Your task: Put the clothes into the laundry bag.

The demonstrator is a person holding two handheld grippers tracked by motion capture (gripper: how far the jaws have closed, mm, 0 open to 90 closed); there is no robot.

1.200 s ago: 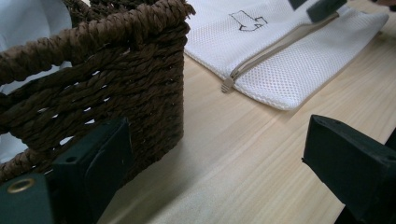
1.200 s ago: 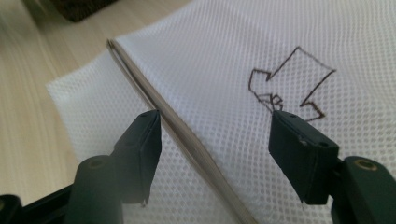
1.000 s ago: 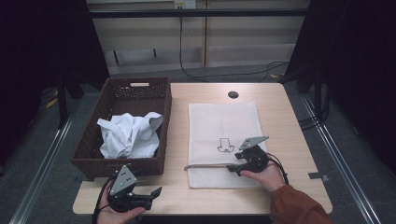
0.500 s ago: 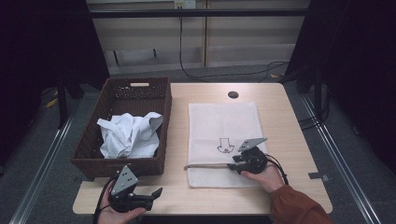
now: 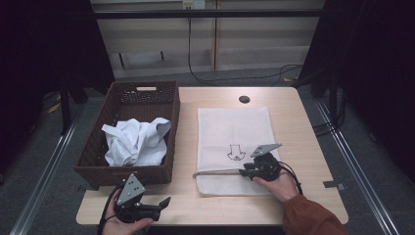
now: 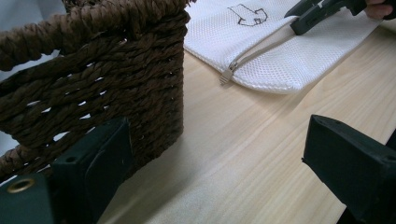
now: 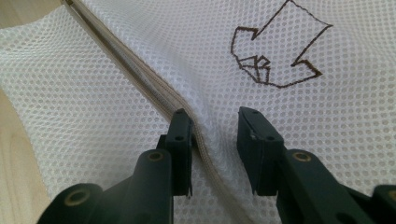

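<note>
While both hands rest where they were a second ago in the high view, the right gripper [image 5: 246,172] has just been closing its jaws over the near part of the white mesh laundry bag [image 5: 234,137], which lies flat on the right half of the wooden table [image 5: 298,122]. One bag, one wicker basket [image 5: 128,98] on the left half of the table holding one bundle of white cloth [image 5: 135,141], and two grippers can be counted; the left gripper [image 5: 159,205] lies at the near edge, just in front of the basket.

From the left gripper view, its jaws stand wide apart with nothing between them, the basket wall beside one jaw. Beyond, the bag's zipper pull [image 6: 227,75] rests at the bag's near corner, and the right gripper reaches onto the zipper line.

Seen from the right gripper view, the jaws are partly closed, straddling a raised fold of mesh beside the zipper [image 7: 140,74]; one pad touches it, and whether both press I cannot tell. One brown arrow mark [image 7: 275,46] sits just ahead.
</note>
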